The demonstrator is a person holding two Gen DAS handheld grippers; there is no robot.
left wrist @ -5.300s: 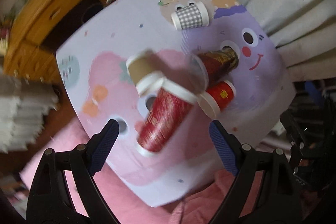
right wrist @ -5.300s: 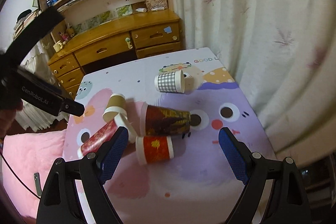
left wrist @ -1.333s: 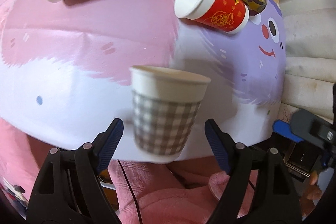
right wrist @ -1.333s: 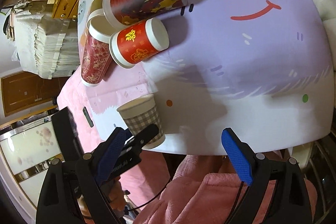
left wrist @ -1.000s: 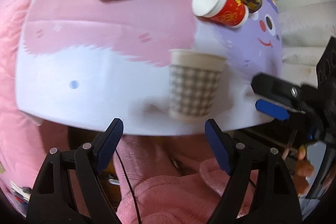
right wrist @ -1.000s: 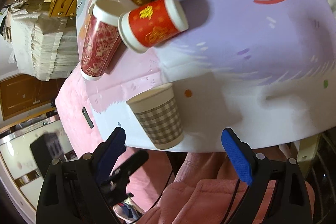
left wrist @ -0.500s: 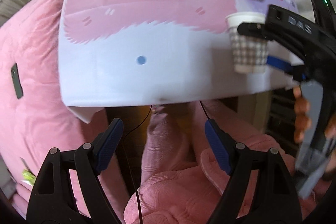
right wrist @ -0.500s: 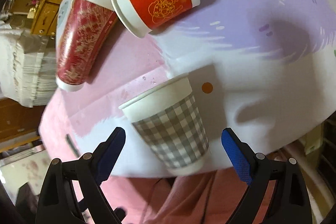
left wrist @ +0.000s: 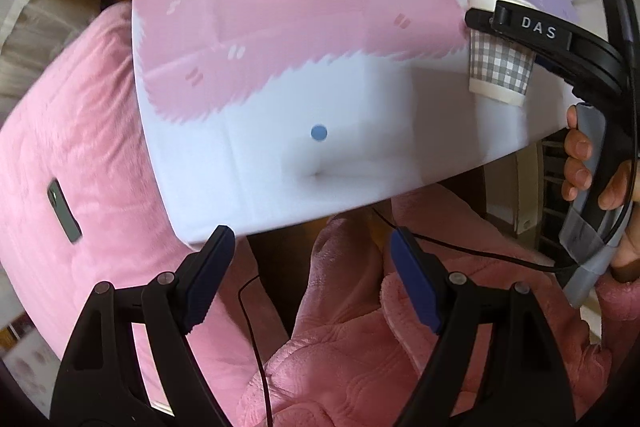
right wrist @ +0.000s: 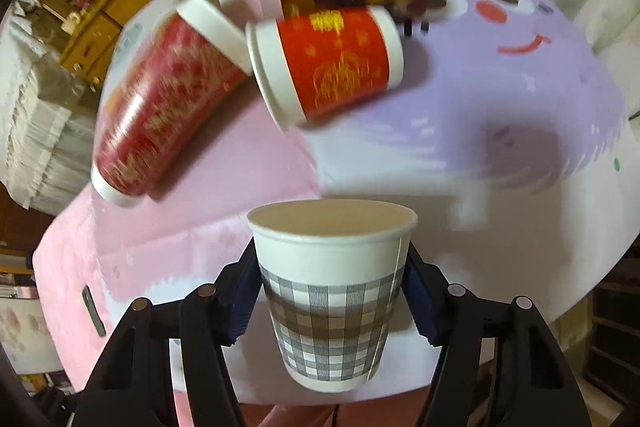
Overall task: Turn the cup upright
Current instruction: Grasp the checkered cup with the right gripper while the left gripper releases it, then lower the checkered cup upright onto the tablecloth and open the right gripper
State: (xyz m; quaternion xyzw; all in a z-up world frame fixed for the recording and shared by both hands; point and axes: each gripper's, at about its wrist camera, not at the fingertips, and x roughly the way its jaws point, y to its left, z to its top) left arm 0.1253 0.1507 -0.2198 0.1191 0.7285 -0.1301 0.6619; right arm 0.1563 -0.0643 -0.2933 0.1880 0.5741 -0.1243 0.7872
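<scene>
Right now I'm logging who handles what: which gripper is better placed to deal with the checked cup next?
Right. The right gripper has its fingers either side of the upright checked cup near the table edge. The left gripper is open, off the table over the pink robe.

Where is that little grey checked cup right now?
The checked cup stands upright near the table's front edge, between the right gripper's fingers. The red cups lie on their sides behind it.

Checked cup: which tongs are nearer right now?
Right. The right tongs flank the upright checked cup on both sides; the left tongs hang open off the table edge, away from it.
</scene>
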